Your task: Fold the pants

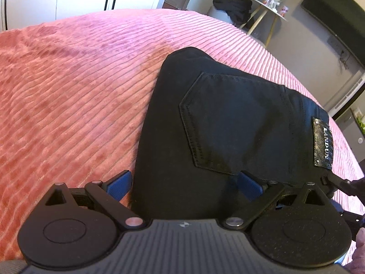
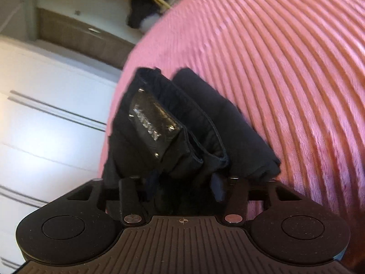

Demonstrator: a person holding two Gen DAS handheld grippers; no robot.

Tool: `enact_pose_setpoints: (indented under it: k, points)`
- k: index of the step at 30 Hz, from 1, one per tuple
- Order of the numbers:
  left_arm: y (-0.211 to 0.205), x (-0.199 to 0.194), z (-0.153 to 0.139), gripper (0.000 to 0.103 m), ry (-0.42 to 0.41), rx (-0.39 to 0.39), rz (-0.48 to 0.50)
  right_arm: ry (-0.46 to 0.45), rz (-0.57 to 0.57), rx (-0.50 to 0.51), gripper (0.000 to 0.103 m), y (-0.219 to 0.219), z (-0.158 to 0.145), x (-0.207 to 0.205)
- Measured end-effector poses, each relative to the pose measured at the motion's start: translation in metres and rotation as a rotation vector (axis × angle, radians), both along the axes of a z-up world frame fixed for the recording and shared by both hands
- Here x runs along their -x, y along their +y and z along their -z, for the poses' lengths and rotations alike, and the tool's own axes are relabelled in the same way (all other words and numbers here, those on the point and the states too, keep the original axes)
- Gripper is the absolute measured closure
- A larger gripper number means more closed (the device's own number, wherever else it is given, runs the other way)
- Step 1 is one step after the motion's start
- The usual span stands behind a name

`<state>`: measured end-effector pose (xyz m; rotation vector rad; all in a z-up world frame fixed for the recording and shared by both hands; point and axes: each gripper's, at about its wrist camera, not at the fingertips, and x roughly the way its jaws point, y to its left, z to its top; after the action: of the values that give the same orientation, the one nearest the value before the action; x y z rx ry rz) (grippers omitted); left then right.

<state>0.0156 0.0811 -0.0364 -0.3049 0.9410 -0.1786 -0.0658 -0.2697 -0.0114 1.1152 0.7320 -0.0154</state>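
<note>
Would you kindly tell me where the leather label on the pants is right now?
In the left wrist view, the leather label sits on the waistband at the right edge of the black pants, right of the back pocket, on the pink bedspread.

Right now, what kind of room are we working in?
Most likely a bedroom: the black pants lie on a pink ribbed bedspread, with white wardrobe doors alongside and a small side table beyond the bed.
</note>
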Motion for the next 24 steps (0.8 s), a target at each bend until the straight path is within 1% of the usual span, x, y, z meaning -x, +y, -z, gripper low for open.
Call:
enact_pose_setpoints:
  k: [2, 3, 4, 5, 7, 8, 9, 11, 12, 13, 14, 15, 16, 17, 19, 21, 22, 23, 24]
  points:
    - [0.001, 0.001, 0.0, 0.004, -0.003, 0.011, -0.005, -0.028, 0.008, 0.003, 0.057, 0.002, -0.003, 0.0]
    - [0.001, 0.0, 0.0, 0.004, -0.003, 0.013, -0.004, -0.016, 0.012, 0.006, 0.054, 0.004, -0.003, -0.003]
    - [0.0, 0.0, 0.0, 0.004, -0.001, 0.009, -0.003, 0.007, 0.011, 0.001, 0.041, 0.006, 0.0, -0.008]
    - [-0.001, 0.0, 0.0, 0.004, 0.002, 0.003, -0.001, 0.02, 0.006, -0.004, 0.032, 0.009, 0.003, -0.014]
    - [-0.003, 0.0, 0.0, 0.004, 0.004, -0.011, 0.003, 0.044, -0.003, 0.014, 0.031, 0.015, 0.007, -0.023]
    - [-0.004, 0.0, 0.0, 0.004, 0.005, -0.018, 0.003, 0.047, -0.008, 0.017, 0.032, 0.017, 0.008, -0.027]
    - [-0.004, 0.0, 0.0, 0.004, 0.005, -0.025, 0.001, 0.05, -0.002, 0.027, 0.039, 0.019, 0.006, -0.029]
    - [-0.004, 0.001, 0.0, 0.004, -0.001, -0.032, -0.007, 0.056, -0.019, 0.088, 0.056, 0.022, 0.001, -0.029]
    - [-0.003, 0.001, 0.0, 0.004, -0.004, -0.036, -0.014, 0.047, -0.031, 0.116, 0.063, 0.024, -0.003, -0.028]
    - [-0.003, 0.002, 0.0, 0.004, -0.006, -0.038, -0.022, 0.023, -0.044, 0.17, 0.064, 0.027, -0.011, -0.026]
    - [-0.003, 0.002, 0.0, 0.004, -0.006, -0.039, -0.028, -0.004, -0.066, 0.263, 0.067, 0.036, -0.023, -0.024]
    - [-0.002, 0.002, 0.0, 0.004, -0.003, -0.04, -0.03, -0.05, -0.096, 0.396, 0.067, 0.05, -0.039, -0.022]
    - [-0.002, 0.002, 0.0, 0.004, -0.005, -0.036, -0.03, -0.088, -0.109, 0.479, 0.068, 0.059, -0.05, -0.019]
    - [0.0, 0.002, -0.001, 0.004, -0.011, -0.033, -0.033, -0.119, -0.114, 0.528, 0.068, 0.066, -0.058, -0.015]
    - [0.003, 0.005, -0.003, 0.004, -0.028, -0.028, -0.054, -0.136, -0.093, 0.537, 0.069, 0.066, -0.065, -0.01]
    - [0.007, 0.005, -0.003, 0.004, -0.036, -0.013, -0.072, -0.123, -0.073, 0.567, 0.069, 0.062, -0.064, -0.009]
    - [0.008, 0.004, -0.003, 0.004, -0.035, -0.012, -0.083, -0.107, -0.063, 0.575, 0.069, 0.059, -0.061, -0.007]
    - [0.008, 0.003, -0.002, 0.004, -0.031, -0.015, -0.087, -0.072, -0.059, 0.568, 0.069, 0.054, -0.055, -0.006]
    - [0.008, 0.002, -0.001, 0.004, -0.026, -0.017, -0.087, -0.016, -0.053, 0.541, 0.068, 0.048, -0.045, -0.01]
